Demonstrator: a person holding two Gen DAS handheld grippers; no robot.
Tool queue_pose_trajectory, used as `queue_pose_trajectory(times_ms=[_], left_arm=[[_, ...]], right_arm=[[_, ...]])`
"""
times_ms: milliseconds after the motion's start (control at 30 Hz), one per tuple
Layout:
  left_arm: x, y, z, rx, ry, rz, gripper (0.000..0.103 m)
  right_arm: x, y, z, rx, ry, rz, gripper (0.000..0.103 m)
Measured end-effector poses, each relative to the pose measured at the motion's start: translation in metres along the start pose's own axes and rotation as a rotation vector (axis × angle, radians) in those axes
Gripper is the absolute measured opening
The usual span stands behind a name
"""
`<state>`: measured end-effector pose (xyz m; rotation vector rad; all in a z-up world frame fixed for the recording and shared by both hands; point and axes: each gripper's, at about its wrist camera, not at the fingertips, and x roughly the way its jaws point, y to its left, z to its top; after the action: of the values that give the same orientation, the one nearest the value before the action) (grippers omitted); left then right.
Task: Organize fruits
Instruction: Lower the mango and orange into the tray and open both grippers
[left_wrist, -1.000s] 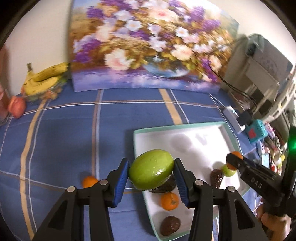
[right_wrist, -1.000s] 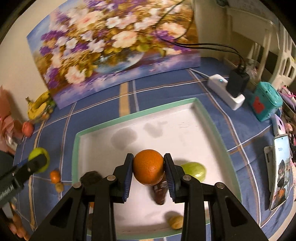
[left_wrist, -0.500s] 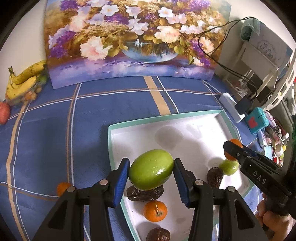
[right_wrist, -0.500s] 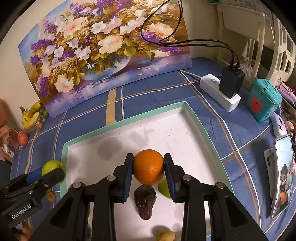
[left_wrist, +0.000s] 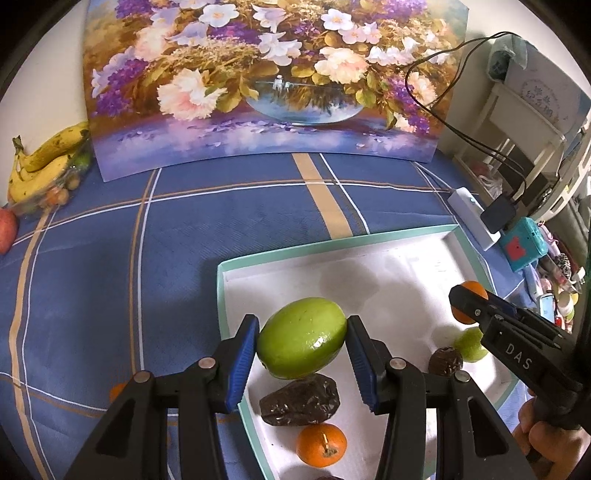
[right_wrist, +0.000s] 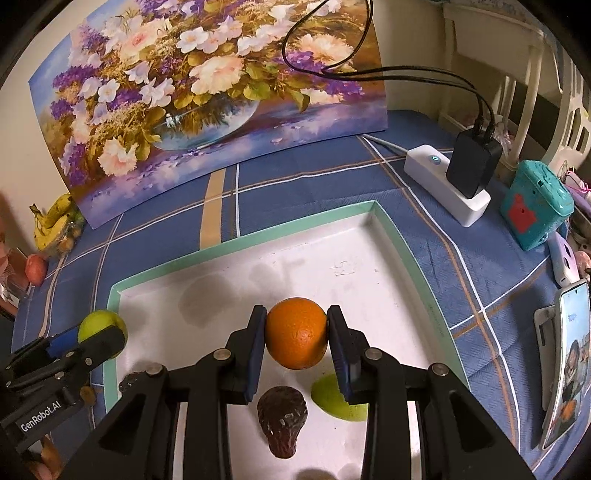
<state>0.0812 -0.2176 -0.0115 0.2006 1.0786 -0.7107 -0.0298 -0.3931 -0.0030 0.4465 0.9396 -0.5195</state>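
blue plaid tablecloth (left_wrist: 184, 258), mint-rimmed white tray (left_wrist: 332, 245)

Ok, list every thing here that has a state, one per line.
left claw: shut on the big green fruit, above the tray
right claw: shut on the orange, above the tray
power strip: light on, black adapter plugged in
phone: screen lit, propped up

lived-in home room, table covered with a blue plaid tablecloth (left_wrist: 184, 258), floral painting (left_wrist: 266, 81) propped against the wall, bananas (left_wrist: 40, 162) kept in the corner, power strip (right_wrist: 443, 184) with charger plugged in, phone (right_wrist: 565, 354) stood at the edge, white shelving (right_wrist: 524, 74) crammed in behind
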Motion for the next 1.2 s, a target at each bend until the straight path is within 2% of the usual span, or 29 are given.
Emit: queue_pose_trajectory(times_ms=[400,733,1200], left_arm=[[0.014,0.000,-0.001,0.013,0.019,0.015,0.051],[0.030,0.000,-0.009,0.017,0.067,0.030,0.051],[0.037,0.000,-0.013,0.014,0.095,0.035,0.051]], right_arm=[[0.016,-0.006,0.001,0.008,0.031,-0.019,0.034],[0.031,-0.010,-0.005,0.000,0.071,-0.038,0.035],[0.031,-0.007,-0.006,-0.020,0.068,-0.054,0.035]])
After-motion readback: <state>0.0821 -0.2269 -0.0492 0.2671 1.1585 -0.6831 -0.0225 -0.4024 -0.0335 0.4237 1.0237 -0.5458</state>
